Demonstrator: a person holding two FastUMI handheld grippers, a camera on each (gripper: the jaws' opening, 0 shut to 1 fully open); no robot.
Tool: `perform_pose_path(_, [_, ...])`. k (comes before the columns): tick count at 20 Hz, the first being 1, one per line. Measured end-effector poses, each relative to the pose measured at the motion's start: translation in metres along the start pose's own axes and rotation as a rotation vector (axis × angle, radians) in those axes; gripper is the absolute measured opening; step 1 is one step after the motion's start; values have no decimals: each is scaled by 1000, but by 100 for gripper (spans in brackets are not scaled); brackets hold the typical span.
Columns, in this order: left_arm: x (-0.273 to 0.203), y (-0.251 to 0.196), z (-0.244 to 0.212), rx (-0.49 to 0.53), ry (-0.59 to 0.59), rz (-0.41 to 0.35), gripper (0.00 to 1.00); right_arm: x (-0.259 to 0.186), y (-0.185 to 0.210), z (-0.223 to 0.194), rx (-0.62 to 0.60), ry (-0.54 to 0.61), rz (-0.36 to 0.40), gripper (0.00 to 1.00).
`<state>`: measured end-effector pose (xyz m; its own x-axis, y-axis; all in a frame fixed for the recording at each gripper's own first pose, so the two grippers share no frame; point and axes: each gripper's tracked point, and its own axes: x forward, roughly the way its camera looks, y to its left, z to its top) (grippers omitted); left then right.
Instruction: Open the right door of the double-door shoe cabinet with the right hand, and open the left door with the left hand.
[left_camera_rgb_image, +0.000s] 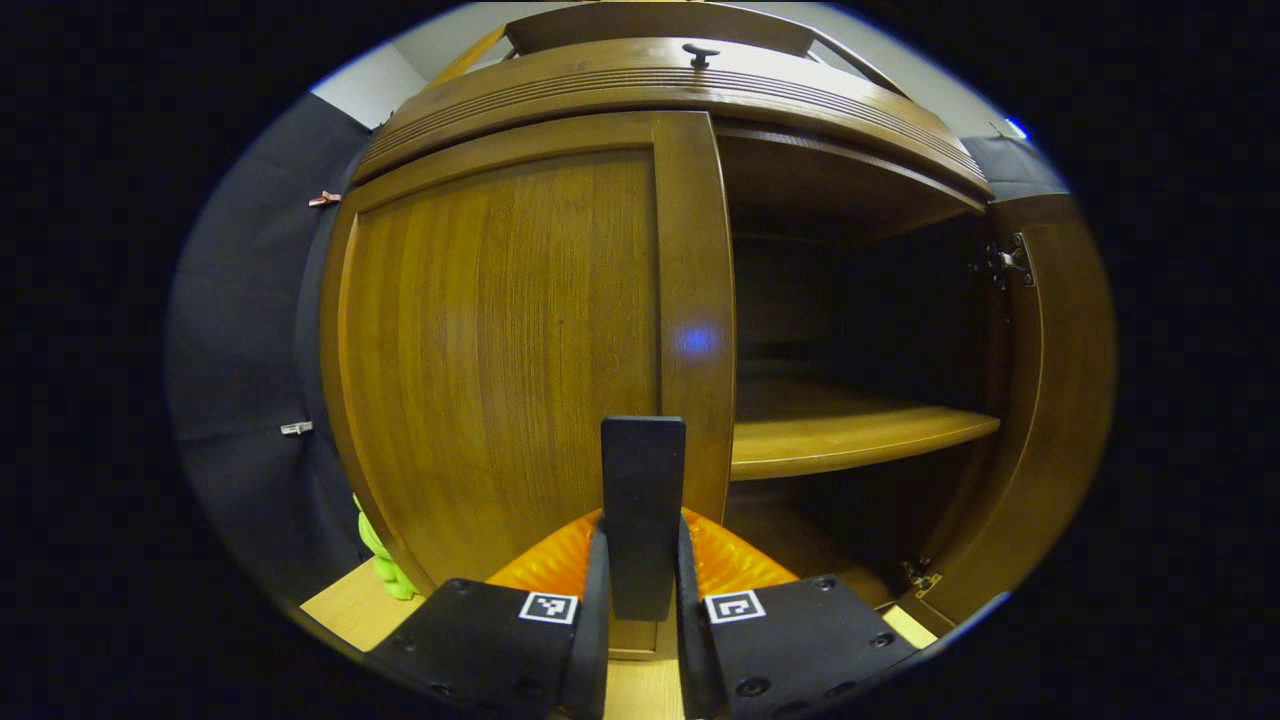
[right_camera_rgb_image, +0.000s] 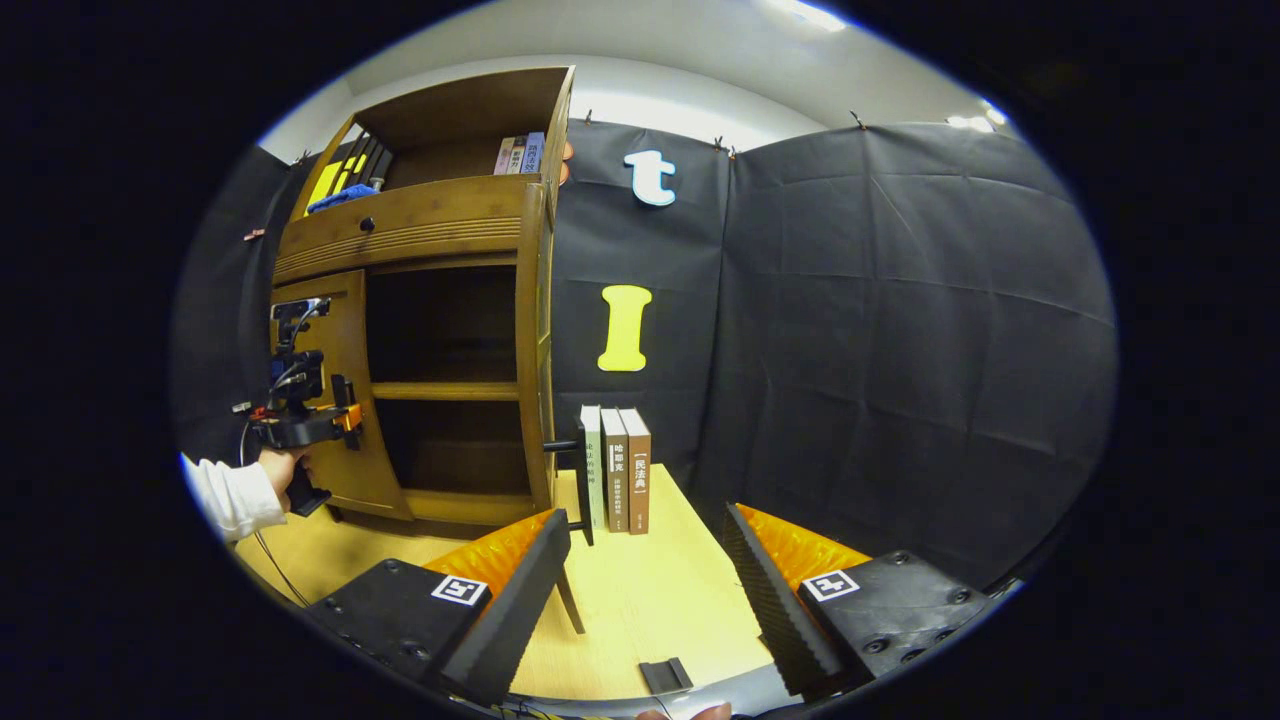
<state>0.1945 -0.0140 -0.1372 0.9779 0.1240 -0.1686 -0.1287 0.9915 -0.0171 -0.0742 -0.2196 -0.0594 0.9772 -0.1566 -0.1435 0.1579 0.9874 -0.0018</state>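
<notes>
- Pinching the left door's handle (left_camera_rgb_image: 642, 500), the left gripper (left_camera_rgb_image: 640, 590) has both jaws pressed on this dark upright bar.
- Left door (left_camera_rgb_image: 500, 350) of the shoe cabinet (right_camera_rgb_image: 440, 350) appears closed, or nearly so (edge hard to judge).
- Right door (left_camera_rgb_image: 1060, 400) stands swung wide, exposing a shelf (left_camera_rgb_image: 850, 435).
- Right gripper (right_camera_rgb_image: 640, 590) hangs above the tabletop (right_camera_rgb_image: 640, 600), jaws spread, near three upright books (right_camera_rgb_image: 618, 468).

White sleeve (right_camera_rgb_image: 232, 497); claw (left_camera_rgb_image: 641, 575) bodies black, square markers.
</notes>
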Motion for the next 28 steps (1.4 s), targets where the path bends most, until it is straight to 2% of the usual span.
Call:
perform_pose_path(6, [-55,16,-6,2,5,-31,27,-8,45,18,-10,-50,72,98])
perform_pose_path(14, [-127,57,-14,17,20,-83,27,-1,124,36,-26,-93,199,98])
perform_pose_path(17, [-146,75,-17,13,20,-90,26,0,144,41,-17,-107,216,96])
perform_pose_path(28, [-185,141,-29,0,19,-97,21,0,205,46,24,-125,233,98])
